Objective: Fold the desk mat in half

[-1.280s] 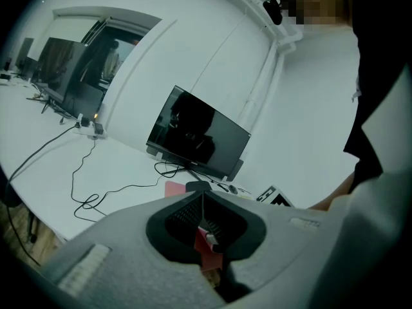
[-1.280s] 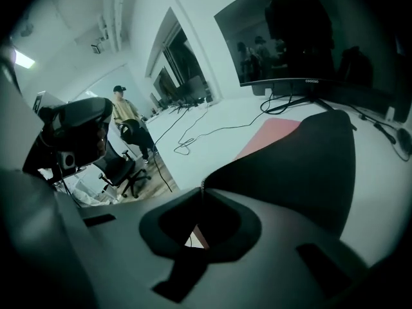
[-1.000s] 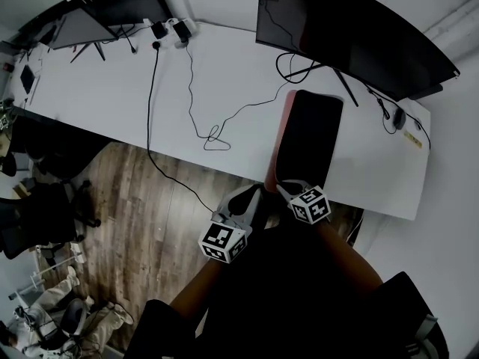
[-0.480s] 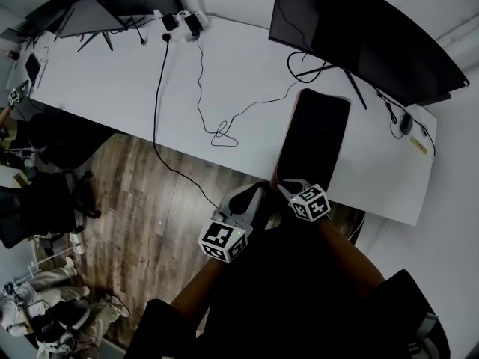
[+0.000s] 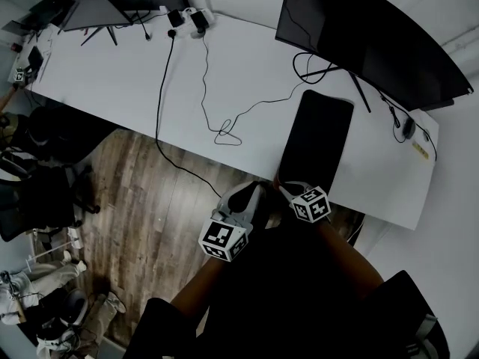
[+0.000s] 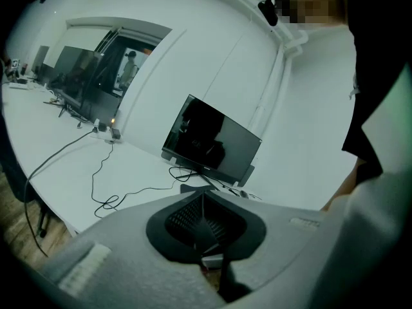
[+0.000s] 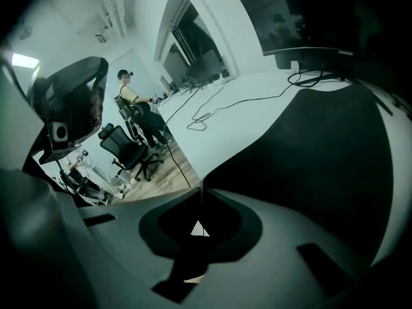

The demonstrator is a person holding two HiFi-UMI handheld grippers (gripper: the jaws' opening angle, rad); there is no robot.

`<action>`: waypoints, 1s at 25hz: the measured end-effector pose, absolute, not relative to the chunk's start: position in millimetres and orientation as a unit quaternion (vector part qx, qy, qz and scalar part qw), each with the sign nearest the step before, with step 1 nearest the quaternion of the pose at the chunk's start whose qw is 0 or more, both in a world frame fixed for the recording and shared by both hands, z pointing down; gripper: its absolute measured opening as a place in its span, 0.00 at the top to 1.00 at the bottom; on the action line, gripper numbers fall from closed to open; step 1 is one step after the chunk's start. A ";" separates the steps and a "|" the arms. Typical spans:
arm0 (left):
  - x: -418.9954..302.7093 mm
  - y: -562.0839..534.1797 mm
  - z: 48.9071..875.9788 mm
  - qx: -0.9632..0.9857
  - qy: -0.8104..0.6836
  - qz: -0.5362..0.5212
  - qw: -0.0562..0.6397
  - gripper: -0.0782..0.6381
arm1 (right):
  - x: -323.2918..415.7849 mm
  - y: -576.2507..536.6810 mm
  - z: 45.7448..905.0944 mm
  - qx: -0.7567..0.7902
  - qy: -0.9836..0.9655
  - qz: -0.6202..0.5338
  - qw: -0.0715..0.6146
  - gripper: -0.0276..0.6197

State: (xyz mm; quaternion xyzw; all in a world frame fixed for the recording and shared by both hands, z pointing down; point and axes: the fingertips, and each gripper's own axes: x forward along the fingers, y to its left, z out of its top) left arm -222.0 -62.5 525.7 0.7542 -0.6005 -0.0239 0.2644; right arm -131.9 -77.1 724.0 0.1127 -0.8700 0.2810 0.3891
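Corner control matters most at this step. On the white desk [image 5: 112, 81], the black desk mat [image 5: 316, 137] lies as a narrow strip running toward 12 o'clock from the right gripper [image 5: 289, 188]. It is probably doubled over already, though the layers are hard to separate from above. That gripper's jaws, having just eased a touch, sit nearly pressed together on the mat's near corner at 6 o'clock. The left gripper [image 5: 253, 194], jaws together on nothing, hangs off the desk edge at the right one's 8 o'clock. I would square that corner over the layer beneath before letting go. Then I would press the fold flat, staying short of the curved monitor [image 5: 359, 36] at 12 o'clock.
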 end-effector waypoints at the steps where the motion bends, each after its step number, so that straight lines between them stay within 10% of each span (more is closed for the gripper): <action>1: -223.3 -62.7 524.8 0.754 -0.601 -0.024 0.263 0.86 | -132.3 -77.0 724.2 0.113 -0.870 0.280 0.391 0.93; 12: -228.3 -66.3 521.4 0.755 -0.604 -0.026 0.255 0.86 | -127.6 -93.0 691.1 0.152 -0.892 0.249 0.345 0.80; 25: -158.5 -135.5 499.4 0.813 -0.535 -0.018 0.229 0.86 | 41.8 -179.3 572.7 0.408 -0.846 0.288 0.186 0.81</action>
